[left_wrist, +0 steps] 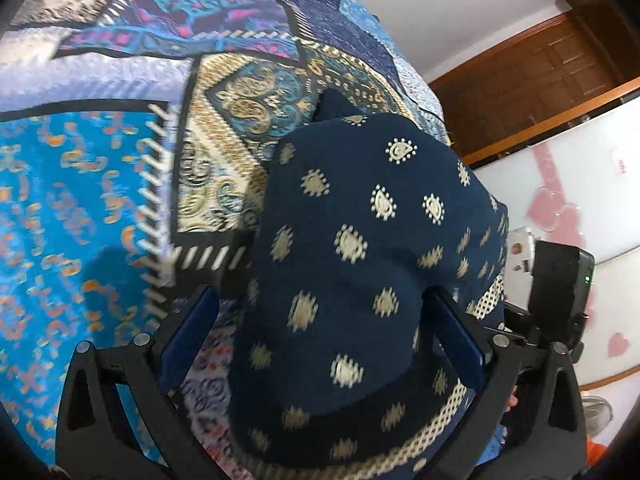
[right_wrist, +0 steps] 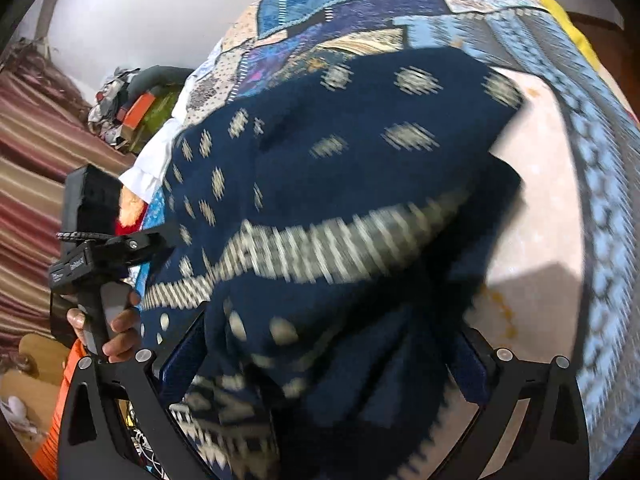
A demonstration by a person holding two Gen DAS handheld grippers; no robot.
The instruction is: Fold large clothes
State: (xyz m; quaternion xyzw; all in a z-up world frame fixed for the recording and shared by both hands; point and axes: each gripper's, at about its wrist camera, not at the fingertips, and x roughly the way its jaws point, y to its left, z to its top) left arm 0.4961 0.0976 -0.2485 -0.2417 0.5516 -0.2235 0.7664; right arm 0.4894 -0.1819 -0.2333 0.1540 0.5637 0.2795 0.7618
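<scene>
A dark navy garment [left_wrist: 352, 240] with cream teardrop motifs and a cream lattice border lies bunched on a patchwork bedspread [left_wrist: 100, 200]. My left gripper [left_wrist: 320, 296] is open, its blue-padded fingers [left_wrist: 192, 328] spread wide. The bunched cloth lies between them, with a gap on the left side. In the right wrist view the same garment [right_wrist: 340, 168] is heaped and blurred by motion. My right gripper [right_wrist: 332, 324] is also open wide, with folds of cloth filling the space between its fingers. A hand [right_wrist: 120, 336] holds the left gripper's handle [right_wrist: 92, 240] at the left.
The bedspread [right_wrist: 600, 160] covers the whole bed, with a pale pink patch [right_wrist: 540, 220] at the right. The other gripper's body [left_wrist: 556, 280] shows at the right. A wooden door [left_wrist: 540, 80], a white wall, striped curtains [right_wrist: 32, 160] and a clutter pile [right_wrist: 132, 100] border the bed.
</scene>
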